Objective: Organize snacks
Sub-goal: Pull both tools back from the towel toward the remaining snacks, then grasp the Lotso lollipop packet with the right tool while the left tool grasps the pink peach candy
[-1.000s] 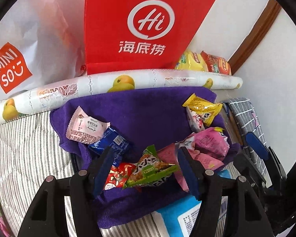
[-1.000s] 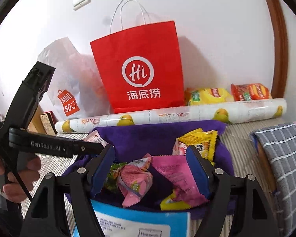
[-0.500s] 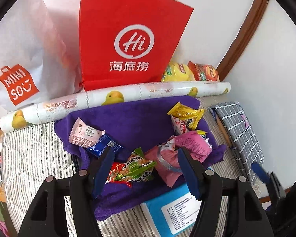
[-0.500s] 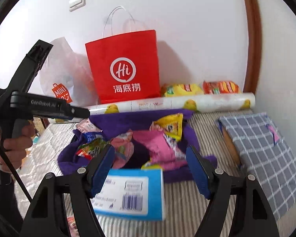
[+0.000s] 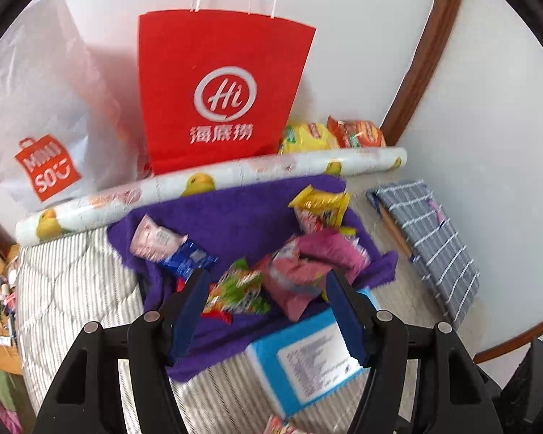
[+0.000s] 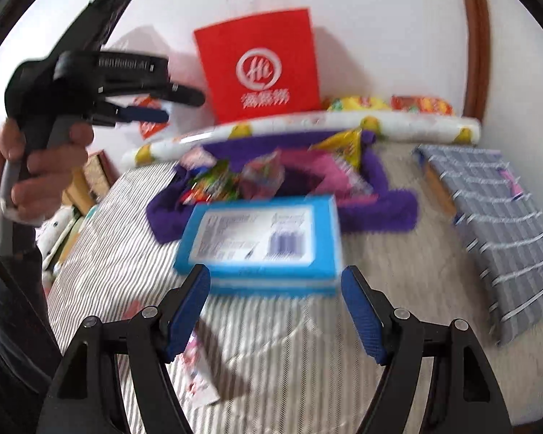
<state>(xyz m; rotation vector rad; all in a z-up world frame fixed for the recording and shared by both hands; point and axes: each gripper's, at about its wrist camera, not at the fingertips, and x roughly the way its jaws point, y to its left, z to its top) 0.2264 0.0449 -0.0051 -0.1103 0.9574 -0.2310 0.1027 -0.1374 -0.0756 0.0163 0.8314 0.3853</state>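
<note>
Beyond the spread left tongs (image 5: 266,311), snack packets (image 5: 235,289) on purple towel (image 5: 231,217)

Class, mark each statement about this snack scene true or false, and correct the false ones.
1. The red bag stands upright against the wall. True.
2. The left gripper is shut on a snack. False: it is open and holds nothing.
3. The blue box lies on the striped cover. True.
4. The snacks lie on a green cloth. False: the cloth is purple.
5. The right gripper is open. True.
</note>
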